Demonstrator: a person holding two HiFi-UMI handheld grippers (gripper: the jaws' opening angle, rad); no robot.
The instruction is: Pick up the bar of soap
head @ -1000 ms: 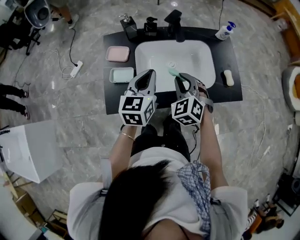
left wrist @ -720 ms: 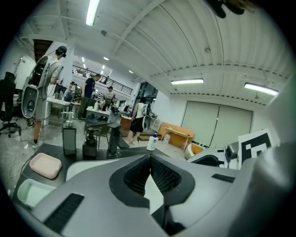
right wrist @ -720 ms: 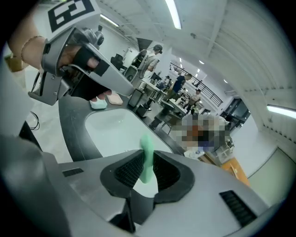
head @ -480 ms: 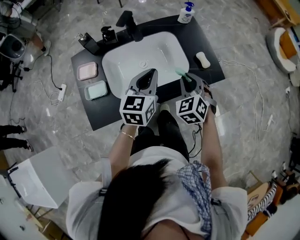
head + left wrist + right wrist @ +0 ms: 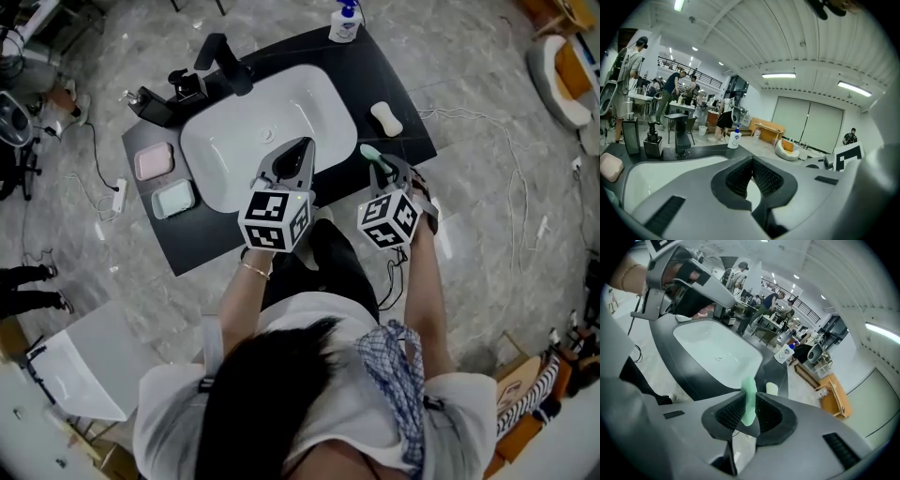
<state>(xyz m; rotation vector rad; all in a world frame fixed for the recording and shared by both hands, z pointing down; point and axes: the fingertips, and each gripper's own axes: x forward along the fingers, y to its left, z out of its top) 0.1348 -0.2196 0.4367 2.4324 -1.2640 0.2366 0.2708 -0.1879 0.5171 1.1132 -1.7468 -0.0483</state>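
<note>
Countertop [image 5: 398, 86], black, carries a white sink [image 5: 305, 101] with a dark faucet [image 5: 221, 58] at its far rim. Left of the basin sit a pink dish [image 5: 150, 162] and a pale green dish [image 5: 174, 199]. A pump bottle [image 5: 344, 22] stands at the far right corner. The bar of soap [image 5: 386, 118] lies right of the basin, apart from both grippers. The right gripper [image 5: 749, 401] has its jaws pinched on a mint-green strip [image 5: 749, 397]. The left gripper [image 5: 751, 159] has its jaws together on nothing. The bottle's blue label is too small to read.
</note>
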